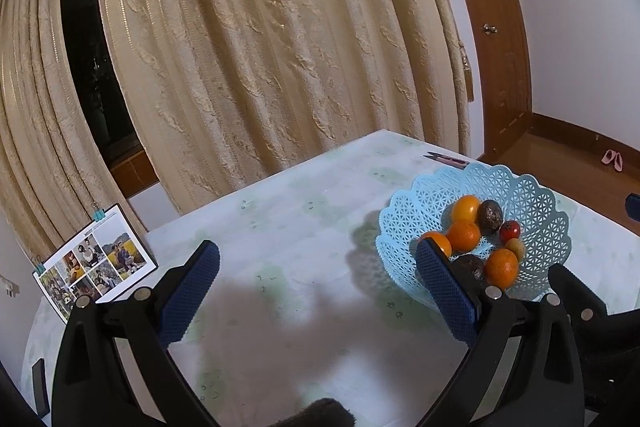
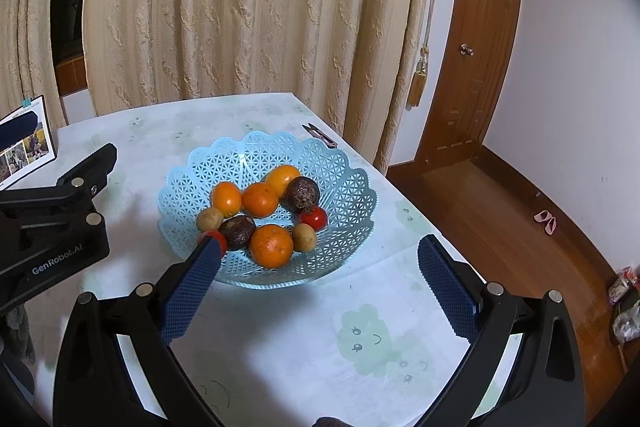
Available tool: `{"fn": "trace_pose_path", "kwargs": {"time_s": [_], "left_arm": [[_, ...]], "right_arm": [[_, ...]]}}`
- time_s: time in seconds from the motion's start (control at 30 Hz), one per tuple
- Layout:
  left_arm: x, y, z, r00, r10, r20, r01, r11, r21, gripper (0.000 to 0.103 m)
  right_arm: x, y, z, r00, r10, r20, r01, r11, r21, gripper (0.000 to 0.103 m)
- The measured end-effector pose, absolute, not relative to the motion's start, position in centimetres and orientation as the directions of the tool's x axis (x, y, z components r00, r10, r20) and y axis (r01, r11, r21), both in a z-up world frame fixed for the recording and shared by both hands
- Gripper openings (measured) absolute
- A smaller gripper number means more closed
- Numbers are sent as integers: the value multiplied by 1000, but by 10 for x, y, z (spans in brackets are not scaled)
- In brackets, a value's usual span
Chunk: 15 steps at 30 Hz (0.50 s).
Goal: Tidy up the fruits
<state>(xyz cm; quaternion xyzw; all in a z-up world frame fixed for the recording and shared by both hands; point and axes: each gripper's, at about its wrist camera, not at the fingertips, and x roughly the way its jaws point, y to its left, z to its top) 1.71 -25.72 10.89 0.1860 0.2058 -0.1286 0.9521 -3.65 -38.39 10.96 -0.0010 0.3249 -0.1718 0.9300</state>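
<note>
Both tools, left and right, are gaping wide, empty, near the fruit-filled basket on the tabletop.

White lettering reading "GenRobot.AI" runs along the black body of the left hand-held gripper, seen from the right wrist camera. A photo card standing at the desk's edge carries a small dark heading above its pictures, too small and blurred to read in either view. The desk's cloth shows only printed cartoon cloud faces, no words. No other text, number or sign is legible.
</note>
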Motion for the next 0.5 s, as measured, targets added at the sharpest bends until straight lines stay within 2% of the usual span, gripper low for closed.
{"fn": "trace_pose_path", "kwargs": {"time_s": [0.5], "left_arm": [[16,-260,106,878,-173,-446,334,889,313,98]], "right_arm": [[-37,-387,108,729,-322,-604,322,940,-113,100]]}}
